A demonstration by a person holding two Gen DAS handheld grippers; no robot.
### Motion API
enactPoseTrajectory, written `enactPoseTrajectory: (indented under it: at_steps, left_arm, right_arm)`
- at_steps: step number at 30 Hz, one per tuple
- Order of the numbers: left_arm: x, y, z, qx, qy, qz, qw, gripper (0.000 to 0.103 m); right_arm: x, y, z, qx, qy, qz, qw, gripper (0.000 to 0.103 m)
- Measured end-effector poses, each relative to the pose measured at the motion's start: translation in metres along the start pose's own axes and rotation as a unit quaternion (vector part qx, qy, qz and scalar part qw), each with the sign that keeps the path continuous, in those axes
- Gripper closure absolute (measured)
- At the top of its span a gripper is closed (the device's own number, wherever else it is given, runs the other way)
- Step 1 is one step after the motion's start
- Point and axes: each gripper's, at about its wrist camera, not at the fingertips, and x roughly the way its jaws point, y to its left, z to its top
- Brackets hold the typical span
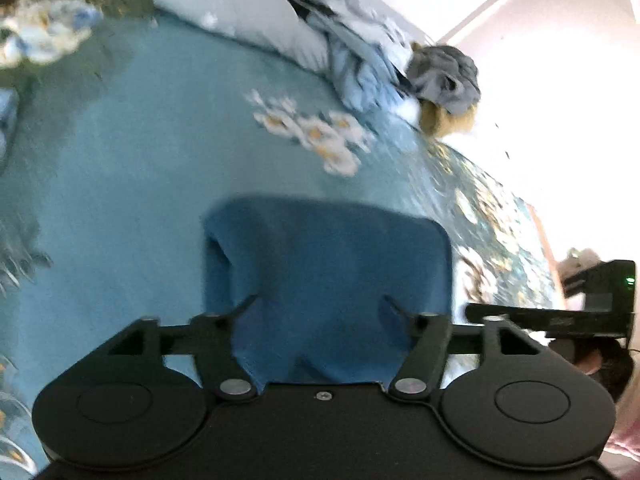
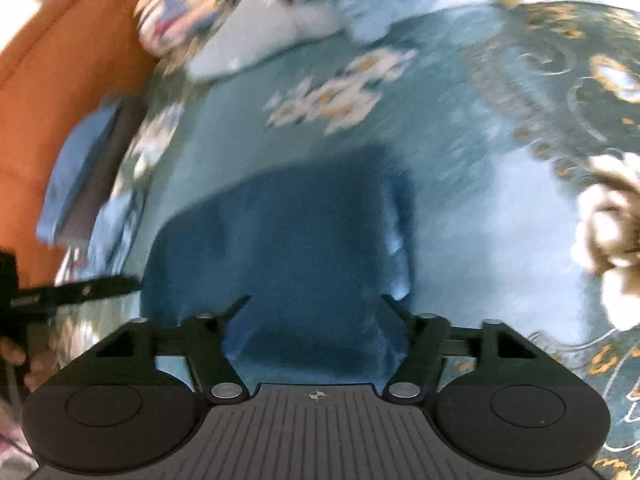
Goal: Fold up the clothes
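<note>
While both tongs [image 1: 320, 300] [image 2: 316, 298] gape over blue cloth [image 1: 328, 272] (folded), only left shows pillow [image 1: 256, 12].

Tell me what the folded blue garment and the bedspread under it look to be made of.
Folded blue garment: soft matte cloth, probably knit or fleece, judging by rounded, thick folds; blur hides the weave.
Bedspread: smooth woven fabric with a slight sheen and printed or embroidered flowers.
</note>
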Motion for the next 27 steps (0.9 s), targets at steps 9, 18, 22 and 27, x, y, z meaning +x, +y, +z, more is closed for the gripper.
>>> enactPoseTrajectory:
  at_steps: [9,18,22,27]
  left_arm:
    - [0.050,0.057,0.000,-0.095,0.057,-0.019,0.9937,0.024]
    - [0.081,0.105,-0.016,-0.199,0.064,-0.136,0.9685,0.018]
    - [0.088,0.108,-0.013,-0.198,0.060,-0.159,0.9653,0.018]
    - [0.093,0.107,-0.010,-0.190,0.063,-0.169,0.9650,0.019]
  right_arm:
    - [0.044,-0.063,0.014,0.119,0.001,0.091,0.989,0.005]
    - [0.084,-0.098,0.016,0.145,0.045,0.162,0.975,0.000]
    - [0.091,-0.104,0.022,0.136,0.062,0.198,0.969,0.000]
    - [0.100,-0.099,0.032,0.106,0.093,0.236,0.961,0.000]
